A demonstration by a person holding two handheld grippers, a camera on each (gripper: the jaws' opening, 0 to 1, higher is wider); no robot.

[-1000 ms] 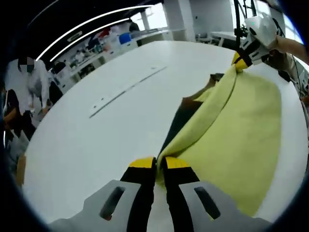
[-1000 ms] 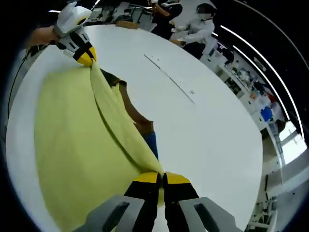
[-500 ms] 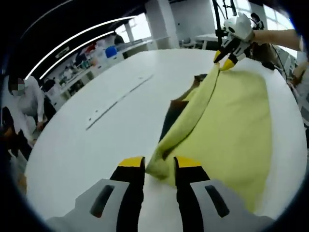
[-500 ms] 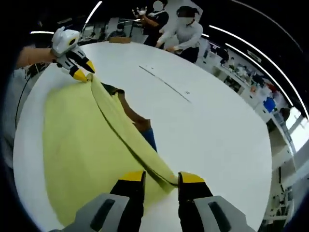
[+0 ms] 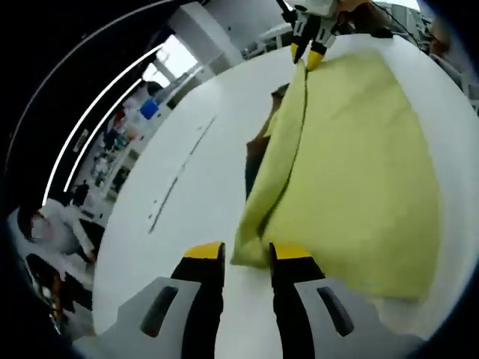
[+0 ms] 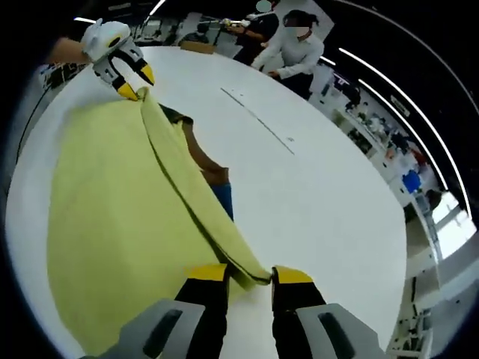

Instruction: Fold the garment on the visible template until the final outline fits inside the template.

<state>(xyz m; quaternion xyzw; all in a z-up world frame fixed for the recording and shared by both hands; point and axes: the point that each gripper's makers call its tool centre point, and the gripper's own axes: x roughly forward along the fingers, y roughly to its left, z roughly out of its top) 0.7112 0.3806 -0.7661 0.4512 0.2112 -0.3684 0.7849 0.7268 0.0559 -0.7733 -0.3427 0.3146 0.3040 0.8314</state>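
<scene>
Yellow garment [image 5: 352, 142] lies folded on white table [image 5: 187, 194], folded edge stretched btwn both tongs; L gripper [image 5: 247, 254] jaws apart, cloth corner just ahead; R gripper [image 6: 249, 275] likewise spread, fold's end between its tips.

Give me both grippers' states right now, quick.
Left gripper: open, jaws apart at the corner of the yellow garment, not clamping it.
Right gripper: open, jaws apart around the garment's folded edge.
</scene>
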